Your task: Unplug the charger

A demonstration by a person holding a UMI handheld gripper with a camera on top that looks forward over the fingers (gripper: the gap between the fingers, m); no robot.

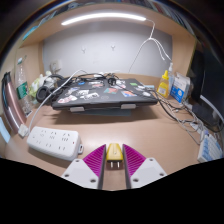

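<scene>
Gripping a charger (116, 153), gripper (115, 166) nears power strip (54, 141) (laptop (105, 94) beyond).

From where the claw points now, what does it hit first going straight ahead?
The claw already has a small yellow object between its fingers. Beyond that is bare table, then probably the front edge of the laptop; depth is unclear.
</scene>
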